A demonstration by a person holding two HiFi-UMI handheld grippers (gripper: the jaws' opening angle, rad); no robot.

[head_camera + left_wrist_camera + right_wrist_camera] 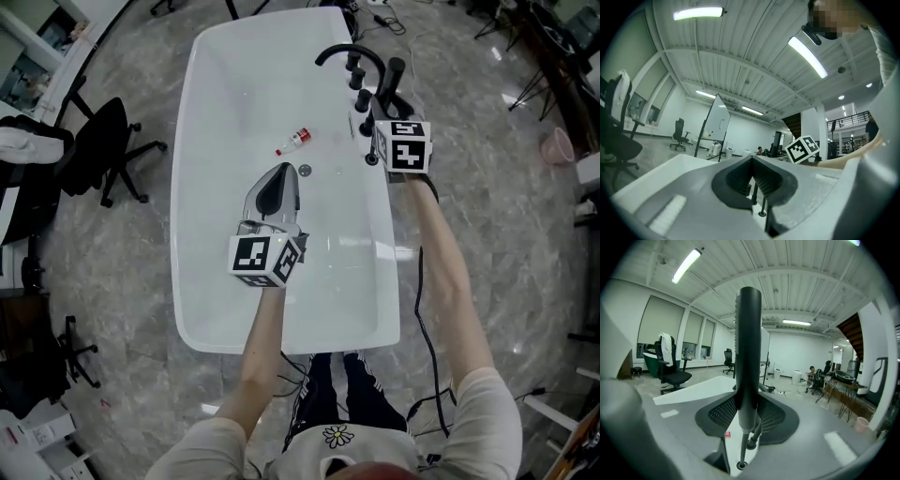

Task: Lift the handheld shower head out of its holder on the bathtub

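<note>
Shower head [748, 348] clamped in right hand-held gripper [748, 404], above bathtub [281, 339] rim

- White bathtub [216, 84] stands lengthwise on the grey marbled floor [122, 281].
- Down in the basin, a small red-capped bottle [293, 141] lies on its side, near the drain [305, 171].
- Black faucet [347, 53] arches off the right rim, toward the far end.
- Black office chair [108, 155] on the floor, off the tub's left edge.
</note>
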